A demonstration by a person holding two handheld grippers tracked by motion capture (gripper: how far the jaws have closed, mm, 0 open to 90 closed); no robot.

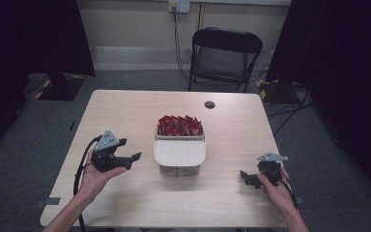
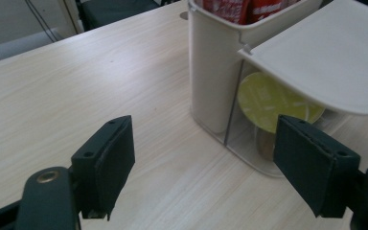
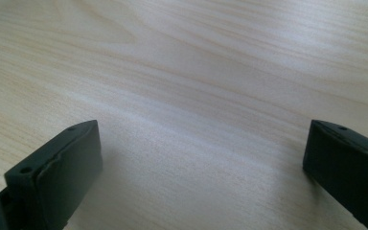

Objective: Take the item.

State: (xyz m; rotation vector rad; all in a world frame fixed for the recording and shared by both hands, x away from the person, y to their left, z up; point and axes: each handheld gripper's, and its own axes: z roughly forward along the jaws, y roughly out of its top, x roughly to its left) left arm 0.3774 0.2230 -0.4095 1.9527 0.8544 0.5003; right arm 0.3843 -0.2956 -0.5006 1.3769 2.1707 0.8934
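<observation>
The left hand-held gripper [image 1: 134, 159] hovers above the table [image 1: 125, 104], jaws wide apart and empty, aimed at the white container [image 1: 179, 155] just beside it. The container stands mid-table: red packets [image 1: 179, 124] on top, a green-lidded capsule [image 2: 273, 98] under its curved flap. The right hand-held gripper [image 1: 245, 177] sits low, jaws wide and empty.

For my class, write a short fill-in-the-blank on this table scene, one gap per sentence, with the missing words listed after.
1. The packets in the top of the container are ____ in colour.
2. Both the left gripper and the right gripper have their jaws ____.
3. Behind the table stands a black ____.
4. The disc under the container's white shelf is ____ in colour.

Missing words: red; open; chair; green
</observation>
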